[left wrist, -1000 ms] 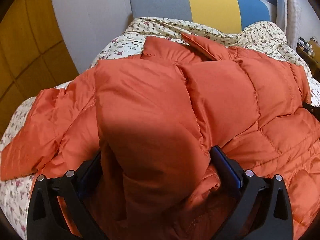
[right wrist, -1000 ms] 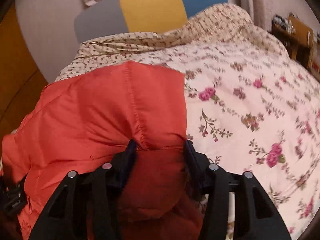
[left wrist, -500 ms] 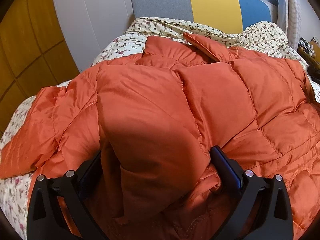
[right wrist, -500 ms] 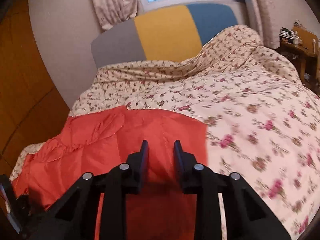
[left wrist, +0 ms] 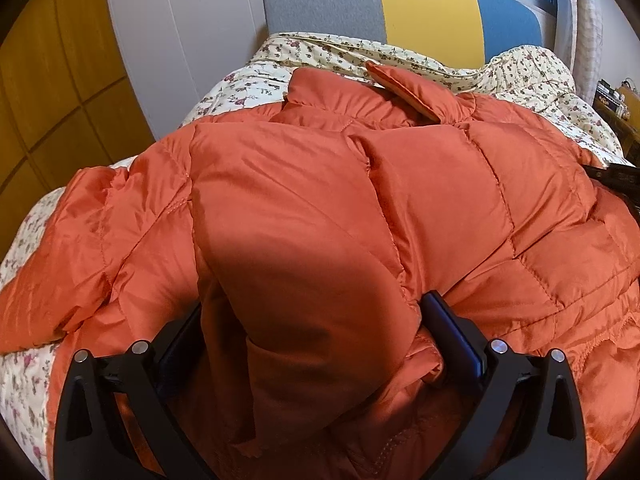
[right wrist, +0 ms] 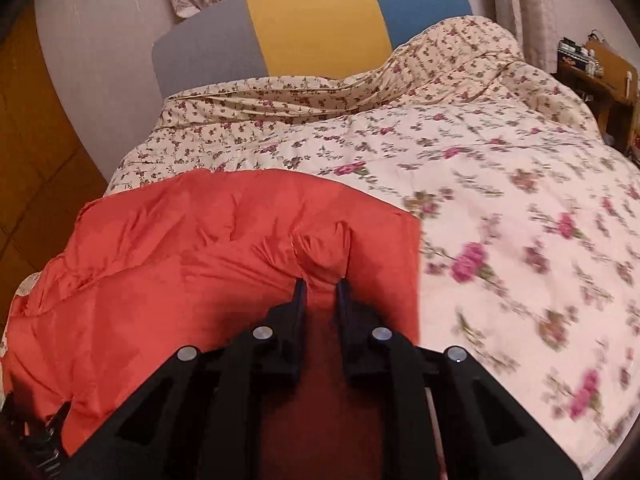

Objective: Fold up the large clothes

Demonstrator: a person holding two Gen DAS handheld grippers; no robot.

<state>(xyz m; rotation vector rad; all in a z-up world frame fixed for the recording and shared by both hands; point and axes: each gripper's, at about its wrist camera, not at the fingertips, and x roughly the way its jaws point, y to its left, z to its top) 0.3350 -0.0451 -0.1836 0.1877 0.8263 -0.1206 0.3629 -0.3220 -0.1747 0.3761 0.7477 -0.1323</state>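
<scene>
So the orange puffer jacket (left wrist: 400,184) is lying spread out on the floral quilt (right wrist: 500,168), long axis running from the grippers toward the gray-yellow-blue headboard (right wrist: 316,28), collar at the far end. It's shiny, quilted into puffy panels. The left gripper (left wrist: 316,320) is standing wide, clamping a thick fold. The right gripper (right wrist: 320,284) has just been closing and is pinching a bunched edge.
</scene>
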